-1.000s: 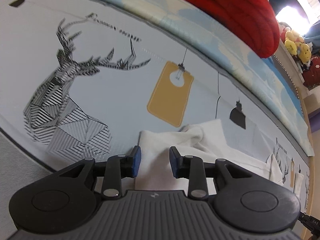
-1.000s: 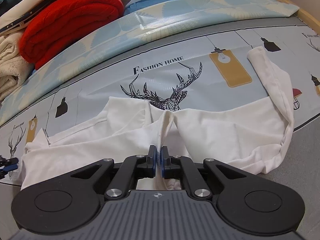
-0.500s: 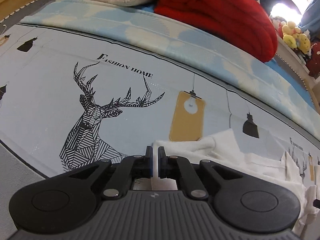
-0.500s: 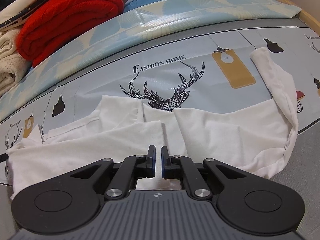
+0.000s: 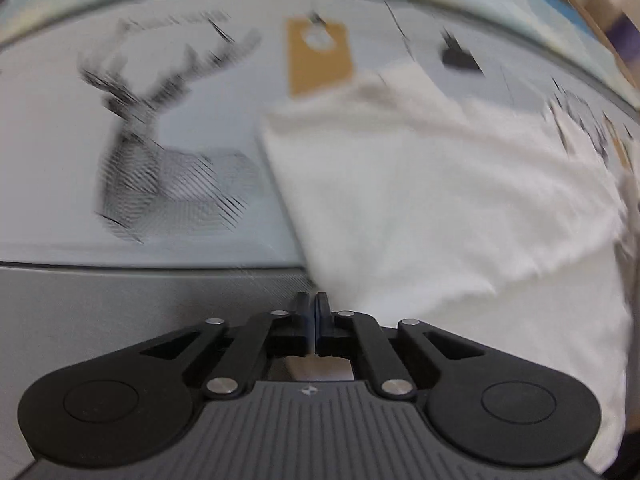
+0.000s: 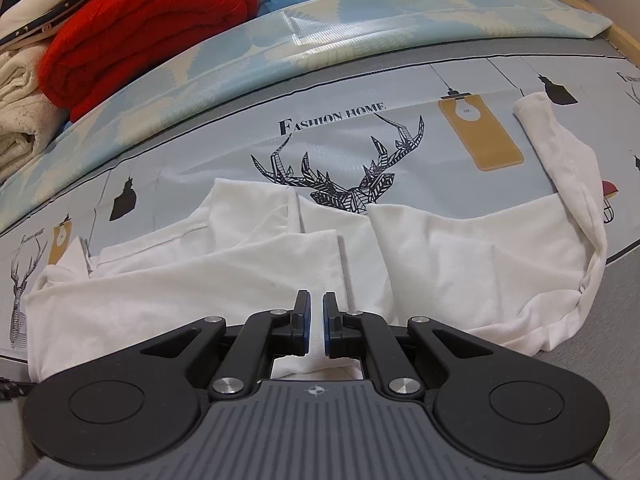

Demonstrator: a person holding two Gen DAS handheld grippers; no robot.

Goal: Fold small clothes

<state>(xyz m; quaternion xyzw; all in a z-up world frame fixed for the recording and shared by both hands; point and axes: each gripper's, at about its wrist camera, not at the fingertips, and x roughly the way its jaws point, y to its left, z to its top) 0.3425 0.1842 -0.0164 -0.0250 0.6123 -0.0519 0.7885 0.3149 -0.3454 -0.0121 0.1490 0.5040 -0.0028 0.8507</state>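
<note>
Printed bedsheet (image 6: 224, 148): pale blue-grey with a deer head, lamp motifs and lettering; carries everything.

Red blanket (image 6: 148, 28): folded, at the sheet's far left corner in the right wrist view, beside a cream folded blanket (image 6: 18, 120).

White garment (image 6: 460, 264): spread along the sheet's near edge, partly folded, one sleeve trailing toward the far right. In the left wrist view the white garment (image 5: 440, 184) fills the right half, its corner running down to the gripper tips; the view is blurred.

Left gripper (image 5: 312, 312): jaws pressed together on the garment's corner edge. A second ago they stood apart over the cloth, then closed. The deer print now sits further off to the left.

Right gripper (image 6: 316, 328): jaws nearly together, a narrow slit between the blue pads, nothing pinched; cloth lies beneath. A second ago a ridge of cloth stood between them; now it lies flat.
</note>
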